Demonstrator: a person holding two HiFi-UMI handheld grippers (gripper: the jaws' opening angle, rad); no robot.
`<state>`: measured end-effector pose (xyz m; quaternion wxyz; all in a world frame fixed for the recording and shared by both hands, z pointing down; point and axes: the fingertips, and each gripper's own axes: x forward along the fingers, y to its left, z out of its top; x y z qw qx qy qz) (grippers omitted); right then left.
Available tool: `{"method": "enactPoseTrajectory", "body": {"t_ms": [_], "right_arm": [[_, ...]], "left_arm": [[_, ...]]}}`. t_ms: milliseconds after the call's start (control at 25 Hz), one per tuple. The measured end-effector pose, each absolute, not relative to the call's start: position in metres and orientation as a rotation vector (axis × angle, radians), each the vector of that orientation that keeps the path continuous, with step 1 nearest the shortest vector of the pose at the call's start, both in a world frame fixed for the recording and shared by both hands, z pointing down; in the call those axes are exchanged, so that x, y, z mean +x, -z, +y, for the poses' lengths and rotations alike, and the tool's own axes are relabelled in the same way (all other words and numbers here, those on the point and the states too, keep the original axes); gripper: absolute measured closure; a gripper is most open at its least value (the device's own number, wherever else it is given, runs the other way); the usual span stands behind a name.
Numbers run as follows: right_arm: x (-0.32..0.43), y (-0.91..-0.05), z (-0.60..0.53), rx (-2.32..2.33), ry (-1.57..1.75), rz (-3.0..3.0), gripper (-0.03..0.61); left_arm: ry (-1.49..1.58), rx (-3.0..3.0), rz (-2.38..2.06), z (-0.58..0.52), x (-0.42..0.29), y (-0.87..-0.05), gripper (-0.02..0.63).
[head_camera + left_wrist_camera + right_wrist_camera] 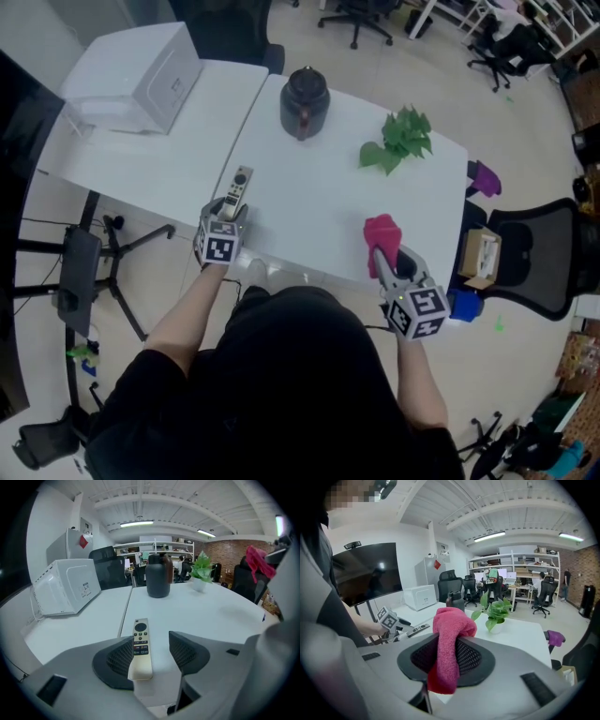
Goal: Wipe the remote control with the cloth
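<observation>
One slim cream plastic remote control [141, 641] lies near the near left edge of the white table [319, 178], between the wide-parted jaws of my left claw [229, 212]. To the right, my right claw [384, 262] clamps the pink terry cloth [451, 630].

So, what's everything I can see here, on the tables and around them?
remote control: one, pale, near the front edge of the tables
cloth: one, pink, in the right claw
jug: one, dark, far side
plant: one, green, far right
appliance: one, white, far left corner
tables: two, white, pushed together
office chair: one, black, right of the tables
purple object: one, beside the tables' right edge
left claw: one, grey, jaws apart either side of the remote control
right claw: one, grey, shut on the cloth
</observation>
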<state>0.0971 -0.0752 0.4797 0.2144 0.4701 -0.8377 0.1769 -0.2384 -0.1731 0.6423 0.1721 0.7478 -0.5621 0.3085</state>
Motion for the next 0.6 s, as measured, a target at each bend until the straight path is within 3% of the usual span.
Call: {"method": "enactPoseTrajectory", "body": {"t_ms": [600], "right_arm": [[0.115,-0.592,-0.107,1.323,-0.615,-2.109,0.474]], "left_arm": [[-0.749,2.475,-1.357,-0.14,-0.132,-0.544,0.374]]}}
